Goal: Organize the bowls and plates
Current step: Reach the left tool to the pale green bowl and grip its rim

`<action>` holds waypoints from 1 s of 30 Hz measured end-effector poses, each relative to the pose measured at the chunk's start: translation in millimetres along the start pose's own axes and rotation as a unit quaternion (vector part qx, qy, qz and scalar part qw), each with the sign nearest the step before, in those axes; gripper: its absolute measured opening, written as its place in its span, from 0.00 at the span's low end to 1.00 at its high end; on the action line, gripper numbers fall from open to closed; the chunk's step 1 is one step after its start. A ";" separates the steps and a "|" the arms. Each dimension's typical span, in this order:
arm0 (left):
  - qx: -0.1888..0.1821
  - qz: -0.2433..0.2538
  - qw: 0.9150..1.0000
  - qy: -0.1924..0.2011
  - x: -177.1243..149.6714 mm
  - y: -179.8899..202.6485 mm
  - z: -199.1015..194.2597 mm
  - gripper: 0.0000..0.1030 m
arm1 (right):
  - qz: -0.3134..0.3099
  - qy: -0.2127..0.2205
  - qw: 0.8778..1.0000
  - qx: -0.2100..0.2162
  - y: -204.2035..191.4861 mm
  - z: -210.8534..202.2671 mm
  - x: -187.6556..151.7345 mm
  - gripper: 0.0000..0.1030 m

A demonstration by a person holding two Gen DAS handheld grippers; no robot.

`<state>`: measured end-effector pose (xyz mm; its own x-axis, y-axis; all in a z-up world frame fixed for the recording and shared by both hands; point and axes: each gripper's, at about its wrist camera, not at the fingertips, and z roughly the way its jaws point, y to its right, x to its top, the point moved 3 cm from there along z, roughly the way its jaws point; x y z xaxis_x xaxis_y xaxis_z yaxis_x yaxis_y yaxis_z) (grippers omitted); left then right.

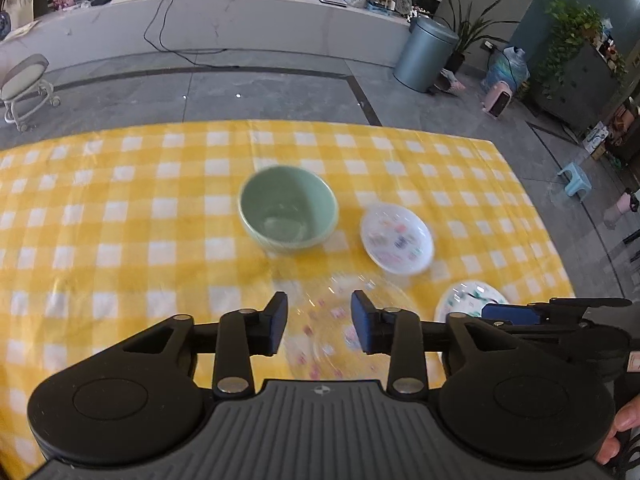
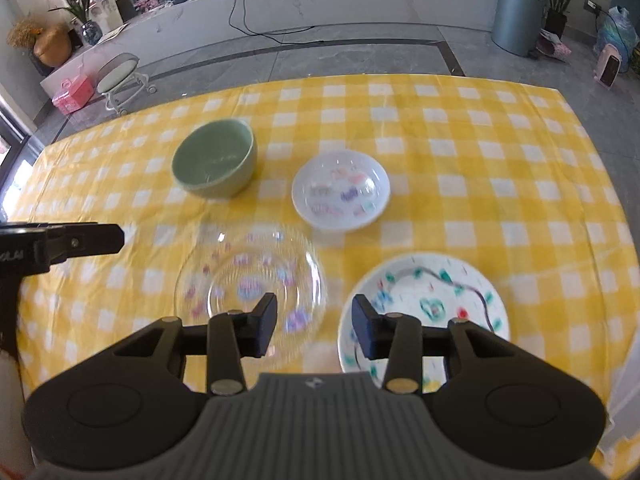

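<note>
A table covered in a yellow-and-white checked cloth (image 2: 480,152) is seen from two handheld grippers. At far left in the right wrist view, the left gripper (image 2: 100,238) is seen side-on above the cloth; in its own view the left gripper (image 1: 319,322) is shown with fingers spread apart and nothing held between them, poised over a clear glass plate (image 2: 250,284) printed with pink and purple motifs. Behind that plate, toward the far edge, a green bowl (image 2: 214,158) is set upright and empty. To its right, a small white dish (image 2: 340,188) with coloured markings is placed, apart from the bowl. Nearest the right, a white plate (image 2: 424,304) painted with green, red and dark squiggles is laid just beside the glass plate. The right gripper (image 2: 314,322) is held above the gap between the two near plates, its fingers parted and empty. Much of the tableware is blurred.
</note>
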<state>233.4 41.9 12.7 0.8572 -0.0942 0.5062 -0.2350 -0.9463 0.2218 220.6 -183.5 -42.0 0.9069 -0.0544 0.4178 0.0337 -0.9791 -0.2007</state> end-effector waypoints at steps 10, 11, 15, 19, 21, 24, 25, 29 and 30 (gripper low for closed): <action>0.021 -0.010 0.999 0.048 38.4 -39.3 25.9 0.53 | 0.044 0.025 0.998 0.034 -2.5 34.9 50.6 0.40; 0.023 -0.017 0.999 0.046 41.5 -43.2 29.5 0.53 | 0.049 0.025 0.998 0.039 -3.5 37.4 55.8 0.40; 0.022 -0.027 0.998 0.047 50.4 -53.2 40.7 0.53 | 0.065 0.030 0.996 0.052 -12.2 45.5 75.4 0.40; 0.011 -0.041 0.999 0.030 55.4 -59.3 61.8 0.53 | 0.067 0.023 0.996 0.053 -28.9 57.8 89.5 0.40; 0.012 -0.047 0.999 0.022 55.2 -61.3 71.5 0.53 | 0.061 0.014 0.997 0.049 -36.8 68.5 93.1 0.35; 0.005 -0.058 0.998 0.010 53.8 -64.2 86.9 0.44 | 0.057 0.003 0.998 0.041 -46.2 83.2 95.1 0.33; 0.005 -0.059 0.998 0.005 53.8 -64.7 91.9 0.41 | 0.057 -0.001 0.998 0.039 -48.1 88.4 95.7 0.32; 0.014 -0.066 0.998 -0.009 54.4 -68.0 105.1 0.28 | 0.054 -0.015 0.998 0.028 -54.7 108.2 97.9 0.22; 0.013 -0.069 0.997 -0.010 54.3 -69.2 107.5 0.24 | 0.053 -0.018 0.998 0.026 -56.0 111.9 98.3 0.20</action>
<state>345.4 69.0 -64.7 0.8900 0.0315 0.4549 -0.1023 -0.9584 0.2666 354.8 -112.1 -88.8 0.9209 -0.1500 0.3599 -0.0429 -0.9564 -0.2889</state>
